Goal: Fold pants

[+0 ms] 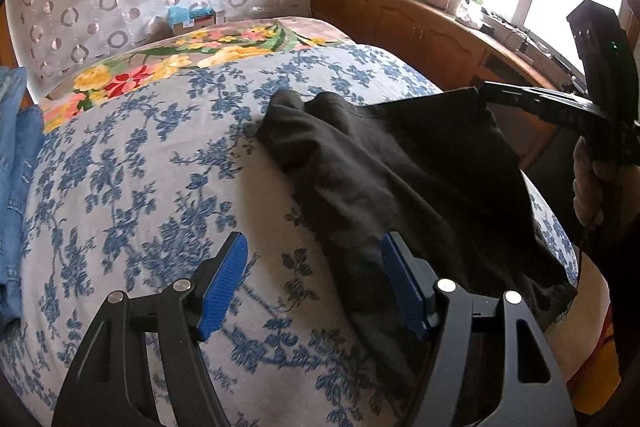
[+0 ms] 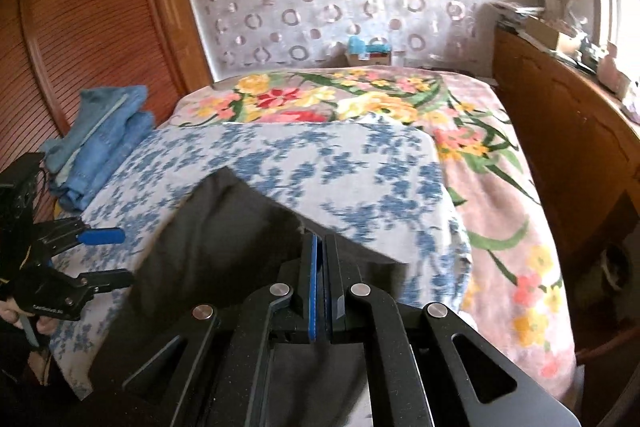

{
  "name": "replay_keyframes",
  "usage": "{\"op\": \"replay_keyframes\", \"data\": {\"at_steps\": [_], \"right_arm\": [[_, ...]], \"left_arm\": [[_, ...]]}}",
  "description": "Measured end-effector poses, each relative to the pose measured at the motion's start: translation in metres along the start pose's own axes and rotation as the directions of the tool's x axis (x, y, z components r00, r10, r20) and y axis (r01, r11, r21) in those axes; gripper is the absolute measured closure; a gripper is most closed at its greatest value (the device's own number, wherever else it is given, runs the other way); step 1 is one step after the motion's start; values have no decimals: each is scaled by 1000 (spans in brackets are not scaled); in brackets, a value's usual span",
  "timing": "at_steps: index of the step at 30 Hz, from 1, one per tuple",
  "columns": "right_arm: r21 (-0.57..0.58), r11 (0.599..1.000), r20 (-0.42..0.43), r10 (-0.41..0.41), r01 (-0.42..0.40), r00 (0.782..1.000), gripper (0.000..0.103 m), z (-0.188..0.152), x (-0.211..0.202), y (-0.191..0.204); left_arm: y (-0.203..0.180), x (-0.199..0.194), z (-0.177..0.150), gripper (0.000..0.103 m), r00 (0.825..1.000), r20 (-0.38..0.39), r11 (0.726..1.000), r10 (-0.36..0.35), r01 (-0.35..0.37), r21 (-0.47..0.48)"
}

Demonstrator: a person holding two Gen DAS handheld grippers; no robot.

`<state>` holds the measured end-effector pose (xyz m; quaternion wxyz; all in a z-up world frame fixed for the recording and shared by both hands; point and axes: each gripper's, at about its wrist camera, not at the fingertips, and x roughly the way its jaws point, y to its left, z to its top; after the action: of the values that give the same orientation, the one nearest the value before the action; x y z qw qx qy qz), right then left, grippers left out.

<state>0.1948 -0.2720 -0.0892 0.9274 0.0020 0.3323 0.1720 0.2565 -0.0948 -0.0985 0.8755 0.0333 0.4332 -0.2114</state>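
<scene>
Black pants (image 1: 384,163) lie partly on a bed with a blue floral cover (image 1: 140,155). My left gripper (image 1: 314,279) is open, just above the bed at the pants' near left edge, holding nothing. My right gripper (image 2: 320,247) is shut on an edge of the black pants (image 2: 224,227) and lifts that part off the bed. In the left wrist view the right gripper (image 1: 484,91) holds the cloth's raised corner at the right. In the right wrist view the left gripper (image 2: 120,255) shows open at the left.
Folded blue jeans (image 2: 100,139) are stacked at the bed's left side. A floral blanket (image 2: 360,99) covers the far and right part of the bed. A wooden cabinet (image 1: 420,27) with clutter runs along the right, under a window. A wooden louvred door (image 2: 80,27) stands at the left.
</scene>
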Motion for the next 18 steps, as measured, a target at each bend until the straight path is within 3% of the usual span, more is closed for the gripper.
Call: {"op": "replay_keyframes", "data": {"at_steps": [18], "right_arm": [[22, 990, -41, -137, 138, 990, 102, 10, 26, -26]], "left_arm": [[-3, 12, -5, 32, 999, -35, 1000, 15, -15, 3]]}}
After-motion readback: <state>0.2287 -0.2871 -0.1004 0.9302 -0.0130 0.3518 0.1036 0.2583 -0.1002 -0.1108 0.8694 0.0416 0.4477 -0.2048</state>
